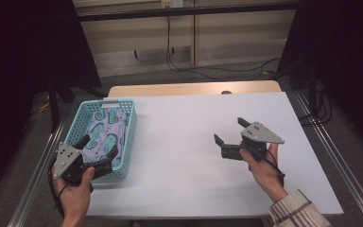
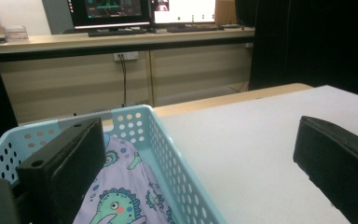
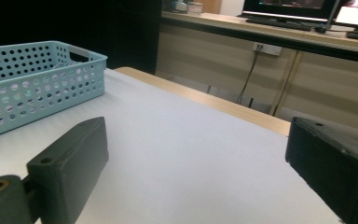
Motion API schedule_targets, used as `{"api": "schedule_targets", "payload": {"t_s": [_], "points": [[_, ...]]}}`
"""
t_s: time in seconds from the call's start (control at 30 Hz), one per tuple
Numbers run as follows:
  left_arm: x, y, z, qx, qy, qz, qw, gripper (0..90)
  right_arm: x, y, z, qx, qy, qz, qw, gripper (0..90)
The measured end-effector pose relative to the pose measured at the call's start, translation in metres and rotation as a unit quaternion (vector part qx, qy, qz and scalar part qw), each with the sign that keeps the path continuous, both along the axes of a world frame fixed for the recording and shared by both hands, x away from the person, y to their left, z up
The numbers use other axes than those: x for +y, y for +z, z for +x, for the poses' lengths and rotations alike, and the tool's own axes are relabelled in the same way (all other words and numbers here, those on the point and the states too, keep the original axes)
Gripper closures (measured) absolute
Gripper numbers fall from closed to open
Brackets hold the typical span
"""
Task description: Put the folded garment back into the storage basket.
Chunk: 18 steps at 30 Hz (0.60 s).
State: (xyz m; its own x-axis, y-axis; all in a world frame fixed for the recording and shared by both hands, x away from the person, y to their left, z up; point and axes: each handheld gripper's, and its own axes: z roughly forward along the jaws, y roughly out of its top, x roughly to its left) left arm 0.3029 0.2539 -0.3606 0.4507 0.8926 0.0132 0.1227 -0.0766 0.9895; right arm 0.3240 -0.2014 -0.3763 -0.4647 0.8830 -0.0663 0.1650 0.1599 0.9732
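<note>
White surface (image 1: 184, 156) spreads wide, and at its left edge sits the blue basket (image 1: 128, 137) with the seahorse-print cloth (image 1: 105, 130) lying flat inside. Left hand-held gripper (image 1: 97, 149) hangs over the basket's near corner, jaws apart, one jaw above the cloth and one outside the wall. Right hand-held gripper (image 1: 229, 132) hovers well apart over bare surface, jaws wide and empty.

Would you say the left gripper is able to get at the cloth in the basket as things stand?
Probably yes: the left gripper is open above the basket, one jaw over the cloth, with nothing covering it.
</note>
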Motion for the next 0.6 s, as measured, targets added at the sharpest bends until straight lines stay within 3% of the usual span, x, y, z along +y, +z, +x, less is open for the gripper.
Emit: {"api": "schedule_targets", "payload": {"t_s": [0.03, 0.07, 0.3, 0.37, 0.6], "points": [[-0.001, -0.003, -0.001, -0.003, 0.004, 0.008, 1.0000, 2.3, -0.007, 0.000, -0.006, -0.003, -0.007, 0.001, 1.0000, 3.9], [-0.003, -0.009, 0.000, 0.001, 0.001, 0.001, 1.0000, 2.3, -0.009, 0.000, -0.008, -0.002, -0.009, 0.002, 1.0000, 3.4], [-0.007, -0.022, -0.003, 0.005, 0.008, 0.007, 0.9999, 2.3, -0.031, -0.002, -0.028, -0.008, -0.028, -0.006, 0.9996, 0.9], [-0.009, -0.025, -0.005, 0.011, 0.003, -0.002, 0.9999, 2.3, -0.039, -0.005, -0.034, -0.004, -0.034, -0.002, 0.9994, 0.8], [-0.017, -0.033, -0.010, 0.017, -0.005, 0.014, 0.9997, 2.3, -0.068, -0.016, -0.058, -0.009, -0.089, -0.001, 0.9960, 0.6]]}}
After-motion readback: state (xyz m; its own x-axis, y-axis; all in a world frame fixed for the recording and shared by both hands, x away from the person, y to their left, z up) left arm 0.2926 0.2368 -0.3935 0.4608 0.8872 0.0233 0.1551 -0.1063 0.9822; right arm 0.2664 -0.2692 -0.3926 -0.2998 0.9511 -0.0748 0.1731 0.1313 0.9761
